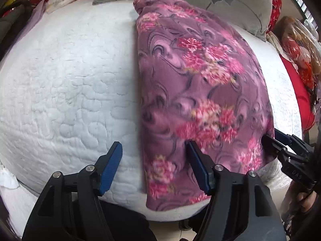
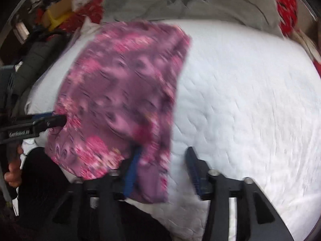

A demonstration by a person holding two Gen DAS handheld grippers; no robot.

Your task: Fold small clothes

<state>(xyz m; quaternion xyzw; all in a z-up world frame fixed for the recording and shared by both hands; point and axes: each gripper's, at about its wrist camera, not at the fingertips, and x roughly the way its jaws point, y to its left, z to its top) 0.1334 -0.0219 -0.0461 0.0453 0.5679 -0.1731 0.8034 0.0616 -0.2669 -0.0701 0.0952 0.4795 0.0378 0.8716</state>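
Blue-padded jaws of my left gripper (image 1: 154, 164) and right gripper (image 2: 163, 172) stand open astride the near hem of the purple floral garment (image 1: 192, 92), folded lengthwise on the white quilt (image 1: 64, 84); I judge both should pinch its 2 near corners evenly

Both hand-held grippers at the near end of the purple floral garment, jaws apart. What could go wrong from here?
1. The left hand-held gripper straddles the left edge of the floral garment: closing could pinch the white quilt too.
2. The right hand-held gripper has only a narrow strip at the garment's right edge between its fingers, so the grip may slip.
3. The garment's near end hangs over the quilt's front edge; uneven pulling could drag it off.
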